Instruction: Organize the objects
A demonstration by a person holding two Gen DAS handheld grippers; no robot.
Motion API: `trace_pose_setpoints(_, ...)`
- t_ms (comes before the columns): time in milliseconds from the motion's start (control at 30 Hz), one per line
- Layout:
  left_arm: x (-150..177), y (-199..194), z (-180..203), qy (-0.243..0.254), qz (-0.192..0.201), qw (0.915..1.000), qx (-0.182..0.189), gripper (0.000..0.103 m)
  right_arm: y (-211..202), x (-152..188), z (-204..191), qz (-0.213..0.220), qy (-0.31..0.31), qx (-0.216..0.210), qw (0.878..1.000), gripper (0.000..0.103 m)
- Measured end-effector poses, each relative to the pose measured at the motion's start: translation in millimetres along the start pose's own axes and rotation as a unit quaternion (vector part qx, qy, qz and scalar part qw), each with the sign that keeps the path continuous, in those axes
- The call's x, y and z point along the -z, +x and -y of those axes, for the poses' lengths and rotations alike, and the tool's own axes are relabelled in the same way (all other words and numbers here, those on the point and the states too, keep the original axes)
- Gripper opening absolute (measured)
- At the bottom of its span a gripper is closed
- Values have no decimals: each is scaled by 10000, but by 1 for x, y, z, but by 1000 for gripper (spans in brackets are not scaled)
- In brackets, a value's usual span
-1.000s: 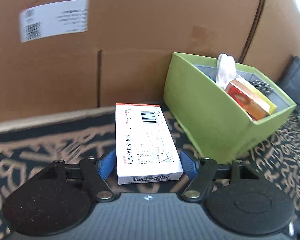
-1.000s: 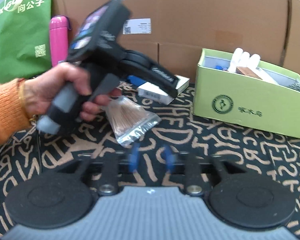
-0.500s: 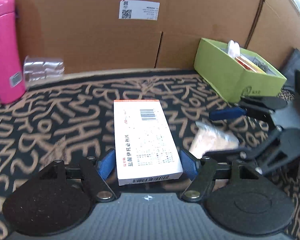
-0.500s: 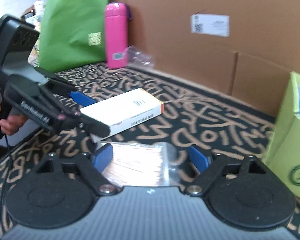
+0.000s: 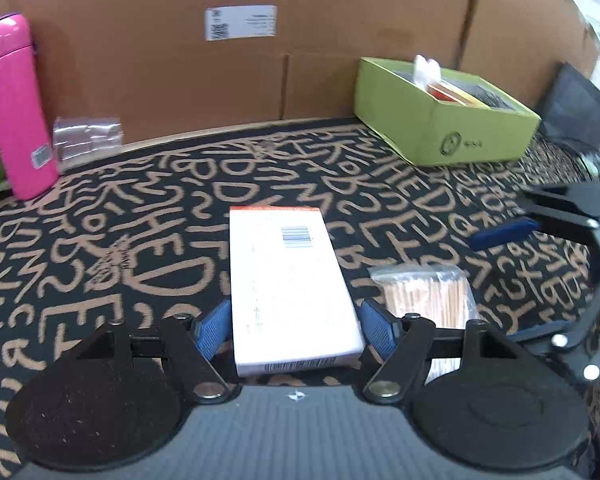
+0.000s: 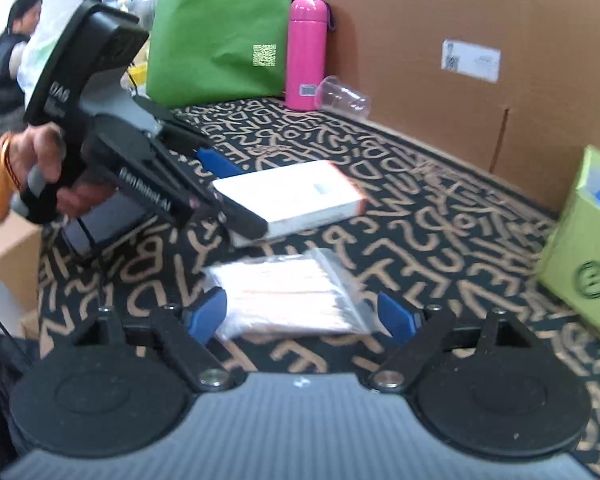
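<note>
Left gripper [image 5: 296,330]: blue pads press both long sides of the white medicine box [image 5: 290,280], gripping it at its near end; the box sticks out forward over the patterned cloth.
Right gripper [image 6: 304,316]: jaws stand wide, having just opened; the clear bag of cotton swabs [image 6: 288,298] lies between the blue pads, and I cannot tell whether the left pad touches the bag's edge; the right pad is clear of it.
Bag of swabs: flat on the cloth, just right of the white box in the left wrist view, near the camera.
Hand [image 6: 40,160]: seen at the left of the right wrist view, with an orange sleeve, gripping the black handle of the left tool.
Tablecloth [image 5: 140,240]: black with tan letters, covering the whole work surface.
Green box [image 5: 440,120]: open-topped, far right, holding a white item and an orange packet; well apart from both grippers.
Pink bottle [image 5: 14,108]: upright at the far left, with a clear plastic cup [image 6: 342,96] lying on its side just beside it.
Green bag [image 6: 220,28]: standing left of the bottle.
Cardboard wall [image 5: 260,60]: runs along the far edge, with a white label.
</note>
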State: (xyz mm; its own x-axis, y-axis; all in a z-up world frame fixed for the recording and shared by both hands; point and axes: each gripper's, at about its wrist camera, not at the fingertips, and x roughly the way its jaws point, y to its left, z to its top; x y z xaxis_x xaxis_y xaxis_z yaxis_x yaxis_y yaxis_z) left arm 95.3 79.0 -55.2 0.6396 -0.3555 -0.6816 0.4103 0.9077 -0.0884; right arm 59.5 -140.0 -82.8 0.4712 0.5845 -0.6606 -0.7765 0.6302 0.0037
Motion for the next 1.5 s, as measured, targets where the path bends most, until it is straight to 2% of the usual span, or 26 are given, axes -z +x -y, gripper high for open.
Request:
trace_pose_setpoints(100,-2,-2,-6,-271,55,9996,-75,75,-4,-3,-5,-261,361,250,9987,84)
trace_pose_setpoints(200,-2,1,-7,-407,11,9992,-43,75,3,1,-10,-548,801,-180,9951,83)
trace_pose_setpoints(267,-3,4,-6,-390,18,9992,-45,76,10,5,-19,-593,785,-239,9949,82)
trace_pose_setpoints(333,-4,8,-5,-380,65,9992,-69,78,17,2,-26,-466,605,82,9970,80)
trace_pose_setpoints(367,-4,9,-5,-396,71,9992,-19,78,19,0,-24,-395,712,226,9964,80)
trace_pose_setpoints(467,-1,10,-5,-429,-30,9986,322,73,27,-5,-2,-73,1434,584,9879,80)
trace_pose_setpoints(567,5,0,-6,-341,-40,9988,345,72,25,-4,11,119,1820,1025,9779,81)
trace_pose_setpoints(733,6,-9,-22,-614,-14,9981,26,72,15,2,5,206,2415,405,9693,83)
trace_pose_setpoints(833,1,-8,-29,-729,23,9972,-135,72,28,-1,-8,247,2594,430,9645,88)
trace_pose_setpoints(900,-1,-8,-32,-790,36,9967,-190,72,35,-6,-17,360,2541,711,9639,88)
trace_pose_setpoints(1000,-4,-6,-34,-856,-2,9960,-250,72,48,-11,-28,365,1979,1093,9734,82)
trace_pose_setpoints(1033,-4,-6,-33,-862,-16,9960,-219,72,52,-11,-34,316,1615,1253,9784,69)
trace_pose_setpoints(1067,-4,-6,-32,-845,-19,9963,-156,72,55,-11,-39,242,1225,1418,9820,61)
trace_pose_setpoints(1133,-4,-4,-25,-746,-29,9972,-49,73,49,-10,-40,225,974,1222,9875,47)
trace_pose_setpoints(1200,-5,1,-17,-551,-49,9985,-25,75,41,-6,-37,158,785,1205,9895,45)
trace_pose_setpoints(1333,-9,15,-4,-119,-109,9996,-241,78,21,5,-28,6,748,1304,9886,44)
trace_pose_setpoints(1433,-12,29,0,-21,-219,9990,-378,80,10,10,-21,-19,958,1332,9864,51)
trace_pose_setpoints(1500,-14,35,5,145,-153,9983,-545,80,10,11,-20,57,1022,1350,9855,54)
